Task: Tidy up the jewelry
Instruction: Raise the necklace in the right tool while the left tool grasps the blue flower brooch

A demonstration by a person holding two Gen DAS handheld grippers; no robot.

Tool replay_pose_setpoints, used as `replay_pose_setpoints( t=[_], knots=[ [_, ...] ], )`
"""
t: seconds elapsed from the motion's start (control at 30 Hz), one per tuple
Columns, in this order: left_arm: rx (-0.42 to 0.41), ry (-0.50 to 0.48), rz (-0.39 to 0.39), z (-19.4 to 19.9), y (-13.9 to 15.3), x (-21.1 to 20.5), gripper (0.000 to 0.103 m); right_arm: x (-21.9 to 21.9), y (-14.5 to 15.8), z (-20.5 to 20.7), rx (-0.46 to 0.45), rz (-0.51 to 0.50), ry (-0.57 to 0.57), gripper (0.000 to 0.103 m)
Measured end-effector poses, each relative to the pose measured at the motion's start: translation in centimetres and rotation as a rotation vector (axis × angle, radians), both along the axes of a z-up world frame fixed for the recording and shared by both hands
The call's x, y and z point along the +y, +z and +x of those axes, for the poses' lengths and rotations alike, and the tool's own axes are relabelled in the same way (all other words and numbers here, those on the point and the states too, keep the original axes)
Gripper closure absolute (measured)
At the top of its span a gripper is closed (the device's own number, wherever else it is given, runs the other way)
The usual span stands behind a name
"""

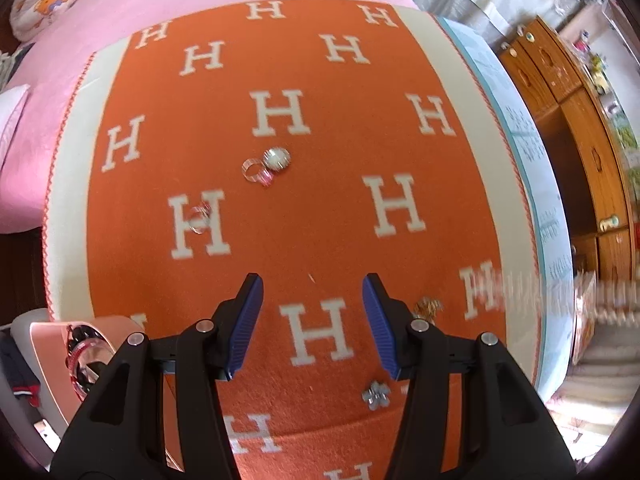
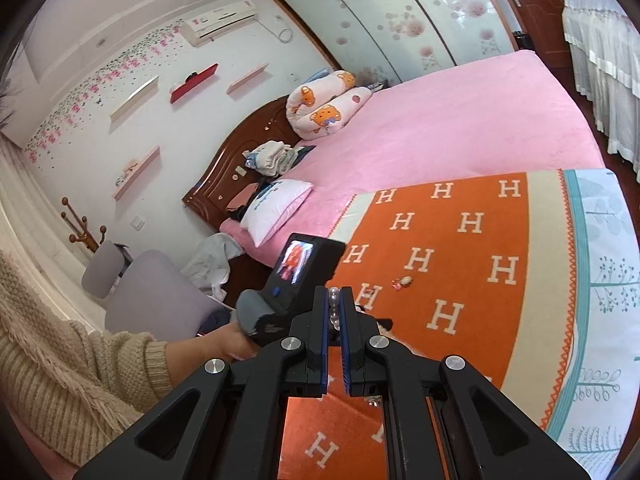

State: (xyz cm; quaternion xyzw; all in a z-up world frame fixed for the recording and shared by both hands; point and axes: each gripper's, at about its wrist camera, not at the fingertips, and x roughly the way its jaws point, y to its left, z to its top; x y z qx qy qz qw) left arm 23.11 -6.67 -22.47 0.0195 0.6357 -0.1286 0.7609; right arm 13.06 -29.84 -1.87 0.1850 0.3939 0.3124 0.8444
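Jaws first: right gripper (image 2: 335,308) is pinched tight on a strand of clear beads (image 2: 333,300), looks like a bracelet, held up above the orange H blanket (image 1: 320,220) near its front edge. Left gripper (image 1: 313,322) hangs roughly half open over the blanket's front part with nothing in it.

Rest of the jewelry is loose on the blanket: a pearly round piece (image 1: 277,159) touching a clear pink ring (image 1: 256,171) mid-blanket, another clear ring (image 1: 199,216) just left of those, a gold bit (image 1: 427,306) and a silver flower charm (image 1: 376,393) by the right finger.

My guess is the beads go in the pink tray (image 1: 52,356) off the front left corner. Keep the pinch firm, carry slowly, and mind the left gripper, which sits between.
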Motion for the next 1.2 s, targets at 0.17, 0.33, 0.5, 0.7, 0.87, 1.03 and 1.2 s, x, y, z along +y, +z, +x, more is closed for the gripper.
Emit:
replay_pose_setpoints(
  t=[0.17, 0.33, 0.5, 0.7, 0.87, 1.03, 1.2],
  knots=[
    [0.052, -0.05, -0.002, -2.6, -0.9, -0.6, 0.055, -0.9, -0.9, 0.2, 0.018, -0.02, -0.031, 0.098],
    [0.105, -0.076, -0.014, -5.3, -2.0, -1.3, 0.055, -1.1, -2.2, 0.4, 0.042, -0.033, -0.042, 0.098],
    [0.122, -0.106, -0.011, -7.4, -2.9, -2.5, 0.055, -0.5, -3.7, 0.4, 0.07, -0.049, -0.033, 0.098],
    [0.114, -0.098, 0.014, -8.7, -3.9, -3.6, 0.064, 0.5, -4.7, 0.3, 0.086, -0.06, -0.023, 0.098],
    [0.077, -0.071, 0.016, -9.6, -3.8, -3.8, 0.068, 0.8, -5.2, 0.0, 0.098, -0.066, -0.024, 0.098],
    [0.049, -0.056, 0.016, -10.7, -3.6, -3.1, 0.088, 1.1, -5.4, -0.4, 0.095, -0.074, -0.024, 0.098],
    [0.048, -0.039, 0.005, -11.6, -3.1, -1.4, 0.088, 1.3, -5.4, -0.8, 0.096, -0.082, -0.027, 0.098]
  ],
)
